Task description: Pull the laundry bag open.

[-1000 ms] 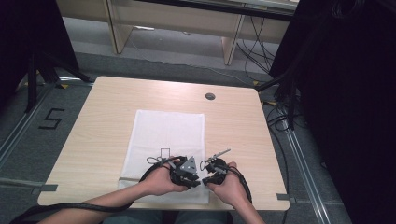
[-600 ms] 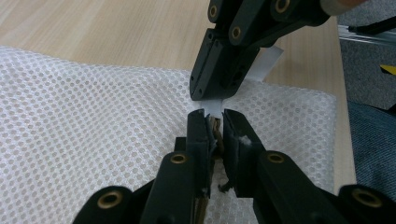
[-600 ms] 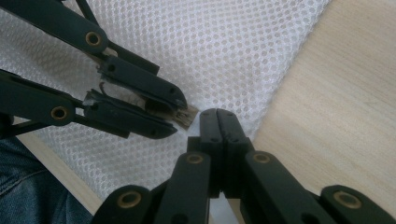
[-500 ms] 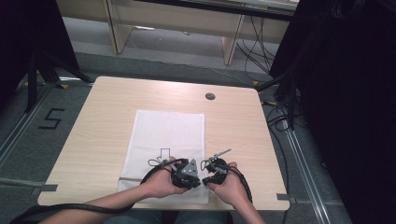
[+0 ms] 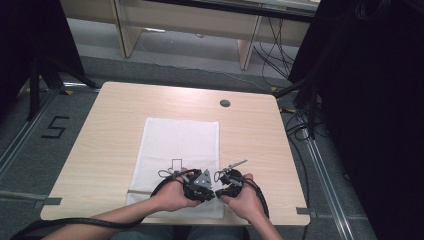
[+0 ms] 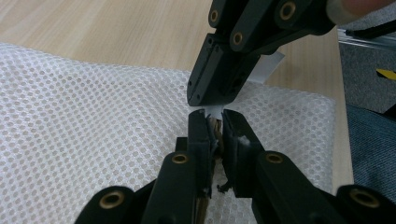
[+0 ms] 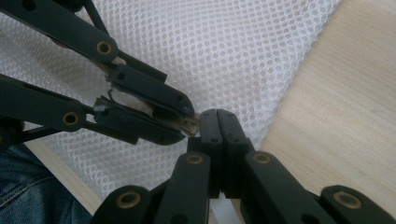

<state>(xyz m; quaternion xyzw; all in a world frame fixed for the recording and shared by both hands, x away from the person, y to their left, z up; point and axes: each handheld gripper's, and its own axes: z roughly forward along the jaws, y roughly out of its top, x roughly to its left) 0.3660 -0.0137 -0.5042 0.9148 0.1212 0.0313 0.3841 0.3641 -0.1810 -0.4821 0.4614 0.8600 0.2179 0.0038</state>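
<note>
My left gripper (image 6: 215, 135) and my right gripper (image 7: 223, 126) meet tip to tip above the near right part of the white mesh cloth (image 5: 182, 145), which lies flat on the wooden table (image 5: 115, 107). The left jaws have just been closing and now pinch a small brownish strip (image 6: 215, 127), of which a white end shows at their tips. The right jaws are pressed fully together, and whether they clamp that white end I cannot tell.

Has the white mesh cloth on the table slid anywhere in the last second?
No. The white mesh cloth lies just as far from the round hole in the table as before.
</note>
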